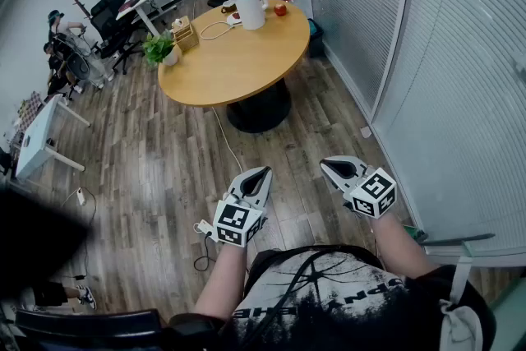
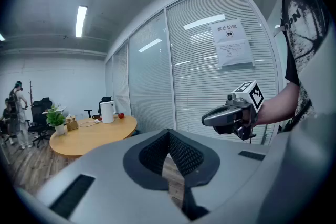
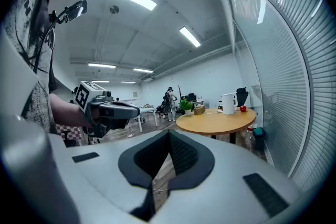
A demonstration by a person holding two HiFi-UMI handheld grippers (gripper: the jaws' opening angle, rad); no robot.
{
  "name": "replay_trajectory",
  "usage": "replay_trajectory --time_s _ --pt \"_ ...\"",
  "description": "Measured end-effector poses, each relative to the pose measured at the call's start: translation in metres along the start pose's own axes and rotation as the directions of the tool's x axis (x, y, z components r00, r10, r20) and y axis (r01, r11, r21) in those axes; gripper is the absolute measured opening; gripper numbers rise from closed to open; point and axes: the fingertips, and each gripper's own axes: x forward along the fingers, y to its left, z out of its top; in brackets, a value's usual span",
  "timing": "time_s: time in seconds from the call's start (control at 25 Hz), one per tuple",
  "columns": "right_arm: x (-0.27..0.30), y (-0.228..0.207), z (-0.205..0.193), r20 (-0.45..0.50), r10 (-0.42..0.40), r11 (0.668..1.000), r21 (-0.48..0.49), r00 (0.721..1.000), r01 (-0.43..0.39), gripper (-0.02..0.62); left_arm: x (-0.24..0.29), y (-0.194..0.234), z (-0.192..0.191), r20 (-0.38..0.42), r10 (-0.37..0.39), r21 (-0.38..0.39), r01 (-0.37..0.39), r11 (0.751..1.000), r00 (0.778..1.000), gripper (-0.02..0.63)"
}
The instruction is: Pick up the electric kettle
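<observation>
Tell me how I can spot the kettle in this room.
Look for the round wooden table beside the glass wall. At its far edge stands the kettle. It is the only tall white jug with a handle there, much bigger than the small red thing next to it.

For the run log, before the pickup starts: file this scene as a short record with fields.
target: electric kettle, white, upright near the far edge of the round wooden table
beside it: small red object, white cable
also on table: potted plant, wooden box
left hand-held gripper: shut, empty, well short of the table
right hand-held gripper: shut, empty, well short of the table
task state: kettle not yet reached
</observation>
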Motion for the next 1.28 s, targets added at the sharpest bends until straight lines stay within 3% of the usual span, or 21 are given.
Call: replay_trajectory --time_s 0.44,0.84,1.28 --pt "-0.002 -0.007 0.009 0.025 0.004 1.000 -0.008 1.000 -0.004 0.020 0.011 -0.001 0.010 0.007 -0.010 0.017 0.010 1.000 1.000 0.002" --pt "0.003 -0.005 0.012 0.080 0.063 0.995 0.068 0.995 -0.069 0.021 0.016 -0.005 0.002 -0.020 -0.029 -0.012 0.029 0.999 0.999 0.002" --pt "0.059 -0.040 0.015 0.045 0.057 0.997 0.051 0.997 -0.059 0.021 0.060 0.056 -0.001 0.010 -0.053 -0.040 0.053 0.998 0.999 0.002"
